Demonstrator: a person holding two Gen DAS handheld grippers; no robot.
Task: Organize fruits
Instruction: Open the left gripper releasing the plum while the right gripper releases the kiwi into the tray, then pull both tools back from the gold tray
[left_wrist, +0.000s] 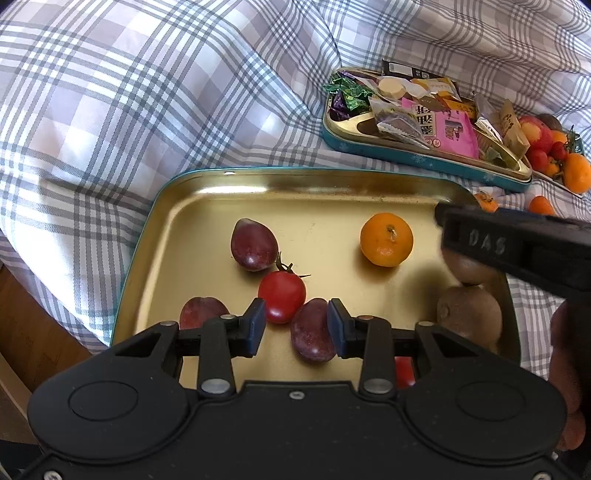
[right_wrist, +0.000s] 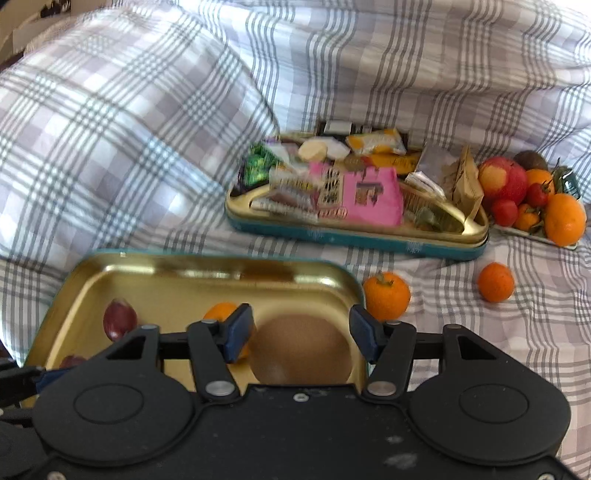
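A gold tin tray (left_wrist: 207, 206) on the plaid bedding holds purple plums (left_wrist: 254, 244), a red tomato (left_wrist: 282, 295), a mandarin (left_wrist: 386, 239) and brown kiwis (left_wrist: 469, 317). My left gripper (left_wrist: 296, 326) is open and empty above a plum (left_wrist: 312, 338) near the tray's front. My right gripper (right_wrist: 301, 338) is open over the tray's right end (right_wrist: 343, 277), with a kiwi (right_wrist: 301, 349) between its fingers, apart from both pads. It shows in the left wrist view at the right (left_wrist: 517, 247).
A second tin (right_wrist: 354, 236) full of snack packets lies behind the tray. A white plate (right_wrist: 532, 234) of apples, tomatoes and oranges stands at the far right. Two loose mandarins (right_wrist: 386, 295) (right_wrist: 495, 282) lie on the bedding. A wooden floor edge (left_wrist: 22, 332) shows at the left.
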